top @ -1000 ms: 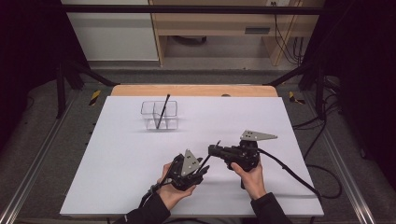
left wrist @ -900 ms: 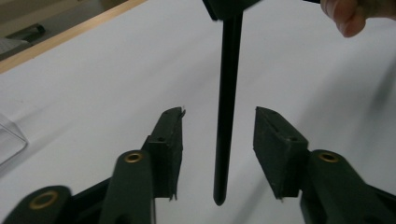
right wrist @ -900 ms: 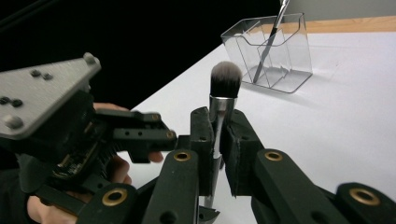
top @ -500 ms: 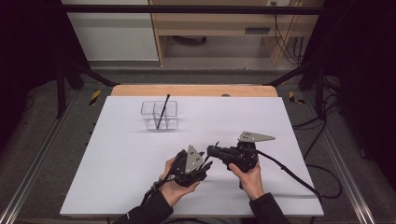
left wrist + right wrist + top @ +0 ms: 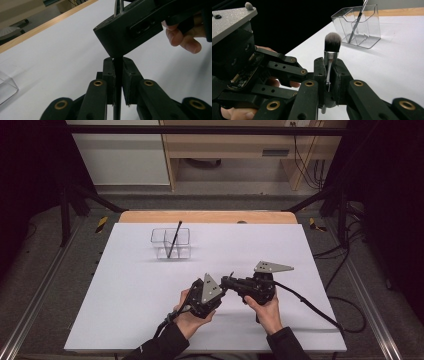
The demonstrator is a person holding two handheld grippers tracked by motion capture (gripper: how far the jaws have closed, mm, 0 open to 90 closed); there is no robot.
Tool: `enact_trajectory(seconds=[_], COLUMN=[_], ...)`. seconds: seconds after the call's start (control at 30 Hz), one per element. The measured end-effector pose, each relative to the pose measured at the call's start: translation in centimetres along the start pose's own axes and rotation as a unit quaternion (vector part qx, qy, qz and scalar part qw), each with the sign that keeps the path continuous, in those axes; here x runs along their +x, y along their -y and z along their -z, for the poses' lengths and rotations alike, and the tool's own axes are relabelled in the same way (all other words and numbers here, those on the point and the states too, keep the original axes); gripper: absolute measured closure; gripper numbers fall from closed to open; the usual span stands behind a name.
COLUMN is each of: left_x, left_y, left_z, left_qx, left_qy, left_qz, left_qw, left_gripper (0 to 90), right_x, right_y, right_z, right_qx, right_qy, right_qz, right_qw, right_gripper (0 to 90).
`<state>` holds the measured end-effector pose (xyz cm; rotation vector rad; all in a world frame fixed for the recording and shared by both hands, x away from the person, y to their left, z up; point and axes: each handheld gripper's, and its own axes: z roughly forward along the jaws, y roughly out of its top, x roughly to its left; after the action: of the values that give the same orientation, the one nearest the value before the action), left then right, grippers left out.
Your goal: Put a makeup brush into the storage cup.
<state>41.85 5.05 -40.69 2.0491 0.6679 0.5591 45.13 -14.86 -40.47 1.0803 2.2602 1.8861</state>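
Makeup brush (image 5: pixel 332 48) sitting clamped in the right gripper (image 5: pixel 329 72), pads squeezing the silver ferrule, bristles pointing toward the clear organizer (image 5: pixel 359 25). Now also being pinched lower on the dark handle (image 5: pixel 117 72) by the left gripper (image 5: pixel 117 75), jaws having just been closing from partly apart a second ago onto that handle. Both grippers meeting nose to nose low over the near middle of the white bench (image 5: pixel 125 285). Looking like a hand-over in progress: two grips sharing one brush. Clear organizer standing well apart at the far side, already holding another brush (image 5: pixel 174 239) leaning upright.
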Motion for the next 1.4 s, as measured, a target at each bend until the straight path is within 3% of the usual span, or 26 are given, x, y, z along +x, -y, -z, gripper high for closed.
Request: enact_trajectory(seconds=[0.3, 0.33, 0.43, 0.67, 0.73, 0.8, 0.83, 0.9, 1.0, 1.1, 1.13, 1.23, 1.4], left_x=[0.1, 0.2, 0.4, 2.0, 3.0, 3.3, 3.9, 4.4, 5.7, 6.3, 7.1, 8.0, 9.0], left_y=[0.0, 0.1, 0.2, 0.7, 0.8, 0.8, 0.8, 0.9, 1.1, 1.2, 1.3, 1.3, 1.3], left_z=[0.0, 0.0, 0.1, 0.9, 1.6, 1.9, 2.4, 2.7, 3.7, 4.1, 4.5, 5.1, 5.8], left_qx=[0.0, 0.0, -0.001, -0.005, -0.011, -0.016, -0.021, -0.025, -0.031, -0.033, -0.038, -0.045, -0.054], left_qy=[0.002, 0.002, 0.002, -0.012, -0.015, -0.018, -0.023, -0.025, -0.026, -0.031, -0.033, -0.035, -0.043], left_qz=[0.009, 0.012, 0.012, 0.028, 0.04, 0.044, 0.052, 0.057, 0.064, 0.067, 0.077, 0.088, 0.098], left_qw=[1.0, 0.9999, 0.9999, 0.9995, 0.999, 0.9988, 0.9981, 0.9977, 0.9972, 0.9968, 0.9958, 0.9945, 0.9928], left_gripper=[83.1, 83.2, 83.2, 83.1, 83.2, 83.1, 83.1, 83.1, 83.1, 83.1, 83.1, 83.1, 83.1], right_x=[0.1, 0.0, 0.1, 0.3, 0.2, 0.2, 0.0, 0.0, -0.3, -0.4, -0.4, -0.8, -1.4], right_y=[0.0, 0.0, -0.1, -0.8, -0.9, -1.0, -1.0, -1.0, -0.8, -0.7, -0.7, -0.6, -0.5], right_z=[0.0, 0.1, 0.2, 1.5, 1.9, 2.0, 2.2, 2.2, 2.5, 2.8, 3.2, 3.9, 4.9], right_qx=[-0.003, -0.004, -0.004, -0.022, -0.024, -0.021, -0.015, -0.01, -0.003, -0.003, -0.002, -0.004, -0.015], right_qy=[0.004, 0.008, 0.007, 0.035, 0.061, 0.073, 0.091, 0.098, 0.115, 0.128, 0.141, 0.156, 0.173], right_qz=[0.004, 0.003, 0.008, 0.03, 0.047, 0.052, 0.063, 0.068, 0.083, 0.086, 0.091, 0.096, 0.096], right_qw=[1.0, 1.0, 0.9999, 0.9987, 0.9967, 0.9958, 0.9938, 0.9928, 0.9899, 0.988, 0.9858, 0.9831, 0.9801], right_gripper=[79.4, 72.9, 69.8, 54.8, 43.0, 40.3, 35.2, 32.4, 20.7, 17.4, 14.4, 9.6, 7.5])
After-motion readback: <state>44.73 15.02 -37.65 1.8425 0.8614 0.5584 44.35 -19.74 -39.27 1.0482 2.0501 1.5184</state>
